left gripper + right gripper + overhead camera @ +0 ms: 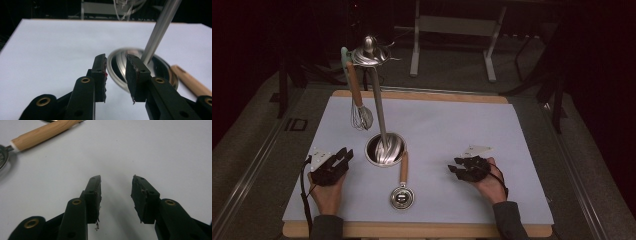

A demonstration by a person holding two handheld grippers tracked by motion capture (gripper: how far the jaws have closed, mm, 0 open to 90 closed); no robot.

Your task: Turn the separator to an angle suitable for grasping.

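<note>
High view: both tongs (346, 156) (456, 166) apart, empty.

Only one marking is to be made out — a pair of pale characters that look like "ID" or "10", set on a dark patch (297, 124) on the grey floor just beside the table's left edge, in the high view. The characters are too small and dim for a firm reading. On the round head of the strainer (402, 197) lying on the white mat a dark rectangle is seen, but no lettering can be read there — it is too small to tell.
</note>
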